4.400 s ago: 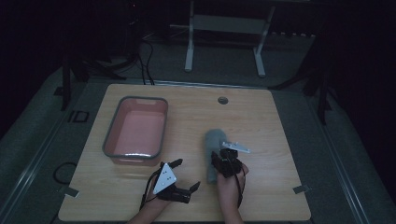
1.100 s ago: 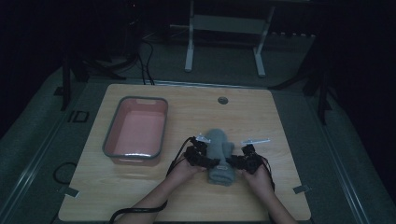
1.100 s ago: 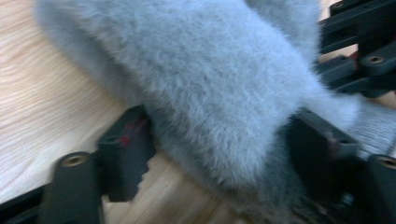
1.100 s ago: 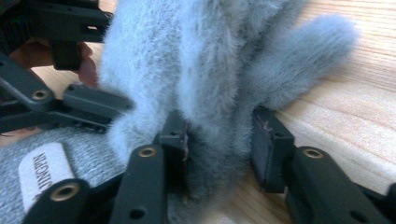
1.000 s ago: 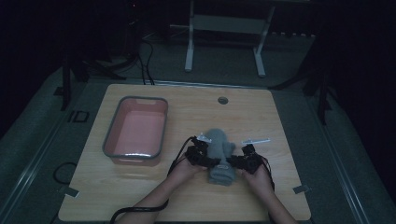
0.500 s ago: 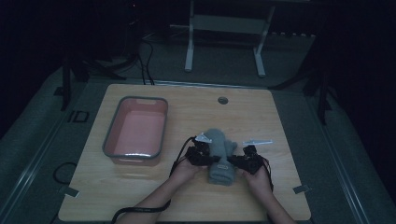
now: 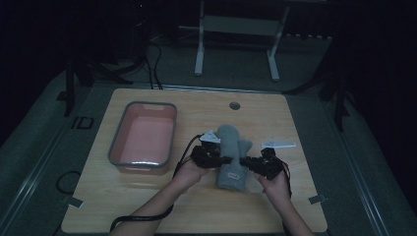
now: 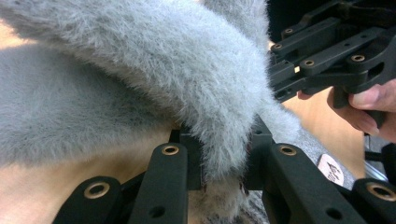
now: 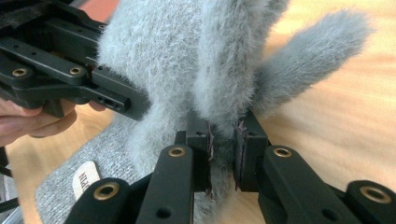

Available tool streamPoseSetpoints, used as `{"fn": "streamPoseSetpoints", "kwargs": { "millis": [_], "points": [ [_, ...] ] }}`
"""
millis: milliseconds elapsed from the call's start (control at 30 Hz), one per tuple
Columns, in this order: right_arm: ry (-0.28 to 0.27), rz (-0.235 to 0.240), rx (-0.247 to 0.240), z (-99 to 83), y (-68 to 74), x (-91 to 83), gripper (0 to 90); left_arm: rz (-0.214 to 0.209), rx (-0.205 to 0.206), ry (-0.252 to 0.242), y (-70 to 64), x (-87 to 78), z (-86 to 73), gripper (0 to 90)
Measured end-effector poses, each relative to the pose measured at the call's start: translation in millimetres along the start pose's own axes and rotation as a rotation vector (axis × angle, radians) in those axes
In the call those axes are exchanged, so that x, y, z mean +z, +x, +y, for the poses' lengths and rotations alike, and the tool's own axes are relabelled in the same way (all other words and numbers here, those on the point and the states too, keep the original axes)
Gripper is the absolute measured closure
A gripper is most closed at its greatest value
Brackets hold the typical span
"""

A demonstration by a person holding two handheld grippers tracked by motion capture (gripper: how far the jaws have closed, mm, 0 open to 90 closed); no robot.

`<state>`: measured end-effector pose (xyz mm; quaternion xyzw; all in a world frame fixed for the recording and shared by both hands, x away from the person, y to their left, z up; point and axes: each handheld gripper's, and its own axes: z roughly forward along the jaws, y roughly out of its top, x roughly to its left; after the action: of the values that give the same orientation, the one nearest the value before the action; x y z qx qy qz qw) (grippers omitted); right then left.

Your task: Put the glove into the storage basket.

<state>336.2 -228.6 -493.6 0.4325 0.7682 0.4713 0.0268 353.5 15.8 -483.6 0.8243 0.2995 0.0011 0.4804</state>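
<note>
Dim surroundings framed the high view: a dark floor with cables and a metal stand [image 7: 236, 29] was seen along the top of the frame, and a wooden table [image 7: 147, 206] occupied the middle and lower part. A pink tray with a grey rim [image 7: 142, 138] was placed left of centre on that table, and a small round hole [image 7: 234, 105] was seen in the tabletop near its far edge. Just right of centre a grey fuzzy mitten [image 7: 232, 155] was laid, its cuff toward the bottom of the frame. The left gripper [image 7: 216, 160] was held against the mitten's left edge and the right gripper [image 7: 252, 163] against its right edge, each gripped by a hand [image 7: 187, 172] reaching in from the bottom.

At the lower centre of the left gripper view, a fold of the mitten [image 8: 154, 79] was seen pinched between the left gripper [image 8: 224, 158]'s two black jaws — closed upon the fur. The other gripper [image 8: 327, 56] and some fingers [image 8: 369, 102] were shown at the upper right, and a small label [image 8: 330, 168] on the cuff was visible at the lower right.

Lower centre of the right gripper view, the right gripper [image 9: 223, 154] was likewise clamped on a ridge of the mitten [image 9: 187, 56] — the thumb of the mitten was seen pointing to the upper right. The left gripper [image 9: 65, 79] was seen at the left edge, against the fur.
</note>
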Motion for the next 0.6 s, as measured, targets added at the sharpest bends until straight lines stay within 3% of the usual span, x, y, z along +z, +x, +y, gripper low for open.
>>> {"fn": "streamPoseSetpoints", "kwargs": {
  "millis": [100,300,600],
  "points": [
    [-0.023,0.012,-0.015,10.6,7.0,-3.7,79.2,-0.012,0.005,-0.016,2.8,-11.9,8.1,76.6],
    [-0.055,0.018,-0.042,33.2,21.3,-0.9,79.4,0.012,0.033,-0.023,10.3,-35.6,22.3,76.6],
    [-0.063,0.052,-0.080,72.1,45.2,24.1,79.5,0.059,0.017,-0.046,33.7,-79.1,31.7,76.5]
  ]
}}
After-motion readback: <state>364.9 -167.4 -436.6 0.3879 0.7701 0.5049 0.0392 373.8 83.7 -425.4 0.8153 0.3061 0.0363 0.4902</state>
